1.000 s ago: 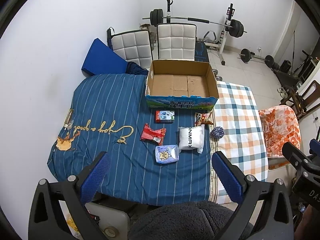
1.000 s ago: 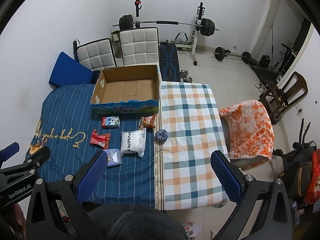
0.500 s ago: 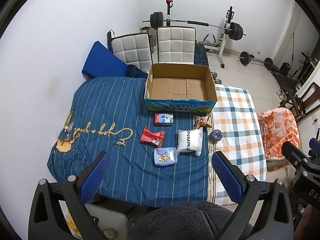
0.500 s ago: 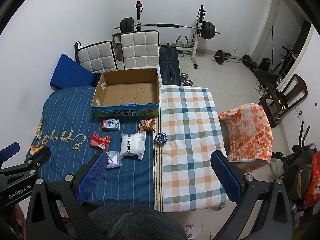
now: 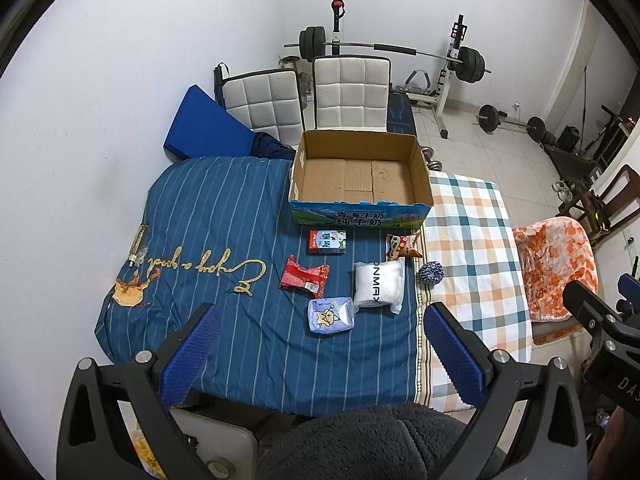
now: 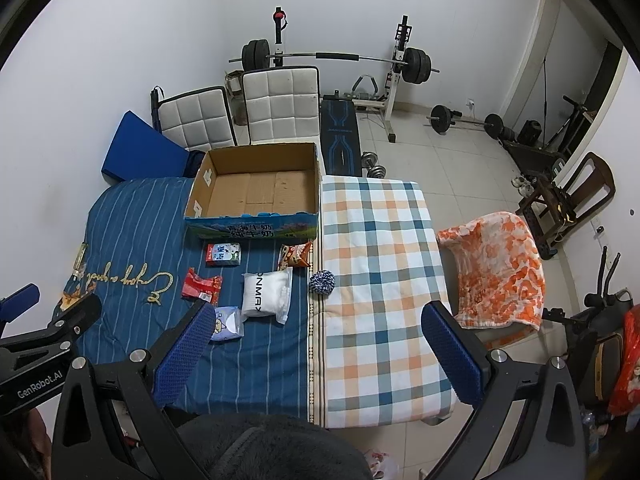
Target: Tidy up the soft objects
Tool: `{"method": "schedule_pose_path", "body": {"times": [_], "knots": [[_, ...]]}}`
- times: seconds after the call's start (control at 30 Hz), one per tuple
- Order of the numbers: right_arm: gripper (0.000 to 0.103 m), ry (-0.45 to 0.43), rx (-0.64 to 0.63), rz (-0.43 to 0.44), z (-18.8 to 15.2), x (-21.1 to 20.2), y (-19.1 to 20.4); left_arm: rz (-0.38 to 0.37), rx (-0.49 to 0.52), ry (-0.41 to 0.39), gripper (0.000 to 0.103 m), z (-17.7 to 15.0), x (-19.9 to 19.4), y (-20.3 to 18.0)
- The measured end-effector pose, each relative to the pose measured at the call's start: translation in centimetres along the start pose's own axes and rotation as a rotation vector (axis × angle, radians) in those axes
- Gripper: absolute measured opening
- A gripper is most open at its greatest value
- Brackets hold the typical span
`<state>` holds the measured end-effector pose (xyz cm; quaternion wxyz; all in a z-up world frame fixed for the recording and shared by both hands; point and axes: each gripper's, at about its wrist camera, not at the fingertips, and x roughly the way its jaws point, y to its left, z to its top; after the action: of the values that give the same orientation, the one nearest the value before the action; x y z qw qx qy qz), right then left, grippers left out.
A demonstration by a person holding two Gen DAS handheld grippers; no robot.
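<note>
Above the bed (image 5: 224, 208), both hand-held grippers (image 5: 320, 354) (image 6: 316, 350) wide, empty

"GenRobot.AI" marks the left claw (image 6: 24, 312); "纯牛奶" the cardboard box (image 5: 360, 219).

Landmark: brown cardboard box (image 5: 362, 178), front panel printed blue and green. Beneath it, navy bedspread (image 5: 208, 216) with pale stripes and gold script. Right of box: blue, orange and white check cloth (image 6: 376, 248). Just before box: red-blue carton (image 5: 328, 241), red packet (image 5: 304, 279), white pouch (image 5: 378, 289), pale blue pack (image 5: 331, 314), blue-white yarn ball (image 5: 431, 273). Far right: orange-white floral blanket (image 6: 500, 268).
</note>
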<state>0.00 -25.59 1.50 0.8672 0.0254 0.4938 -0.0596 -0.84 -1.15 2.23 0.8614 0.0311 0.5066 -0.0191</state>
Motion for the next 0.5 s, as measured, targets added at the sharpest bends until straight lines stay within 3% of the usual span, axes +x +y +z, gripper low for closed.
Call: {"method": "schedule_pose_path", "body": {"times": [0.5], "knots": [[0.103, -0.005, 0.001, -0.004, -0.04, -0.28, 0.15, -0.007, 0.009, 0.013, 0.103, -0.24, 0.36, -0.05]]}}
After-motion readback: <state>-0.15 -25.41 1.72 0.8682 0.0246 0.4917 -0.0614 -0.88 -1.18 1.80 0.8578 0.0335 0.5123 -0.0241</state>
